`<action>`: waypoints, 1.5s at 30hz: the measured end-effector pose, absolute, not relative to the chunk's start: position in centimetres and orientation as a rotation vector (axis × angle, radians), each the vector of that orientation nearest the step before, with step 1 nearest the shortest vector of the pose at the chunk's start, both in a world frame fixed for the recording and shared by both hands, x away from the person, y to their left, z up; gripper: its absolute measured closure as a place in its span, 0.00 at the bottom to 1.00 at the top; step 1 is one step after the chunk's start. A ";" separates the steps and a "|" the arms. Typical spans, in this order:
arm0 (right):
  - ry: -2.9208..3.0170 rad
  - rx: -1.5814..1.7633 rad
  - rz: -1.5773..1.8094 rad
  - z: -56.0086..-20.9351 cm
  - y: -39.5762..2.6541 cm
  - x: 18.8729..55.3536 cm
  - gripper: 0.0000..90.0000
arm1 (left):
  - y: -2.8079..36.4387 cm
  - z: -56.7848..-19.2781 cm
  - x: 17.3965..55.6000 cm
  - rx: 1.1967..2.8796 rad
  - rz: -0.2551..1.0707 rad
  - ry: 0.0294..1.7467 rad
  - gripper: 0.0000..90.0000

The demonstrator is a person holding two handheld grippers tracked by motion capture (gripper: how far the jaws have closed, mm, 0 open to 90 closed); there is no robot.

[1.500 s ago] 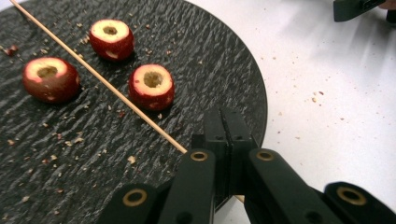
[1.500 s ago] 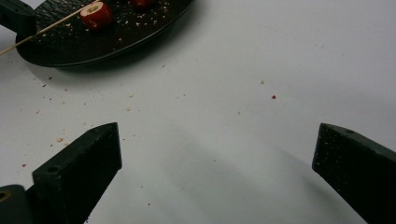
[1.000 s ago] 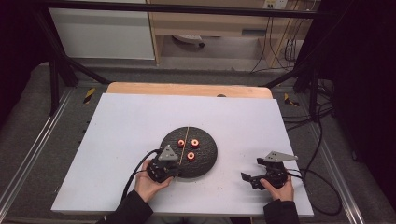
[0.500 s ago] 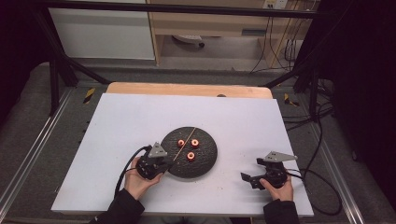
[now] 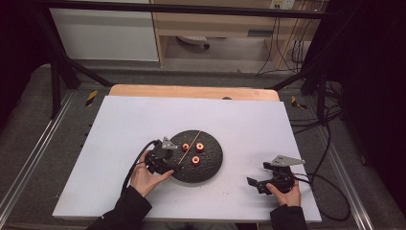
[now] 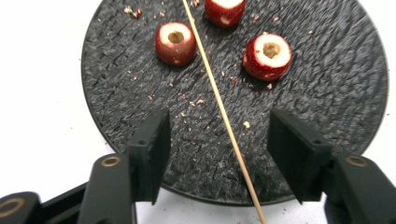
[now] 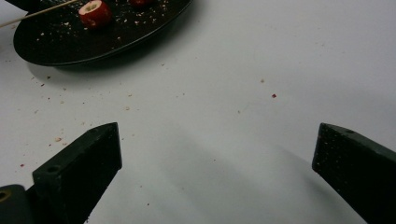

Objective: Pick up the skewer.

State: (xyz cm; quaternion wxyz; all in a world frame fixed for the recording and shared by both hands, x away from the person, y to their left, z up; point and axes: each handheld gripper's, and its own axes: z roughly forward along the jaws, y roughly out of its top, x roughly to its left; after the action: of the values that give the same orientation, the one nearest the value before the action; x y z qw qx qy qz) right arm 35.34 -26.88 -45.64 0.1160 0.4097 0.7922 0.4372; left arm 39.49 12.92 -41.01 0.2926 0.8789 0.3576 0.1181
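Left gripper [image 5: 168, 160]: jaws spread, empty, poised over the near rim of the plate [image 6: 327, 93], straddling the skewer [image 6: 219, 109].
Skewer: lies across the plate among three cored red fruits [image 6: 267, 55].
Step, judged: reaching for the skewer; next the jaws must drop and close on it.
Right gripper [image 5: 268, 182]: jaws spread, empty, resting on the white surface [image 5: 134, 124], well apart.

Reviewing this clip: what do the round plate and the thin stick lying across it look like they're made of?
The plate looks like dark slate or slate-look stoneware: matte black with a rough, flaky, rippled surface; which of the two I can't tell. The stick looks like bamboo or pale wood: thin, straight, tan and unvarnished, like a skewer. It runs between the left gripper's open jaws, past three hollowed red fruits.
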 end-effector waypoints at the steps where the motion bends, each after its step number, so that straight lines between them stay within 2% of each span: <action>1: 2.323 1.198 1.279 -45.6 -26.9 35.3 0.02 | 12.7 -41.1 39.7 2.360 0.311 0.957 0.43; 5: 2.326 1.199 1.277 -45.7 -26.9 35.4 0.02 | 12.0 -41.4 40.0 2.409 0.314 0.959 0.44; 14: 2.325 1.203 1.281 -45.6 -26.9 35.4 0.02 | 11.2 -41.5 40.0 2.438 0.331 0.957 0.75; 19: 2.327 1.202 1.280 -45.7 -26.8 35.4 0.02 | 10.9 -41.5 40.0 2.434 0.339 0.968 0.85; 37: 2.330 1.203 1.282 -45.7 -26.8 35.4 0.02 | 10.5 -41.6 40.3 2.432 0.362 1.062 0.97; 45: 2.330 1.203 1.282 -45.7 -26.8 35.4 0.02 | 10.3 -41.7 40.5 2.447 0.360 1.081 0.97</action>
State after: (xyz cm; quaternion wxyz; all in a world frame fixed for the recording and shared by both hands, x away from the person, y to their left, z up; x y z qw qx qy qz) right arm 35.37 -26.83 -45.66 0.1113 0.4097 0.7933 0.4364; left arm 40.45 10.31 -41.68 0.2196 0.8845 0.3906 0.1302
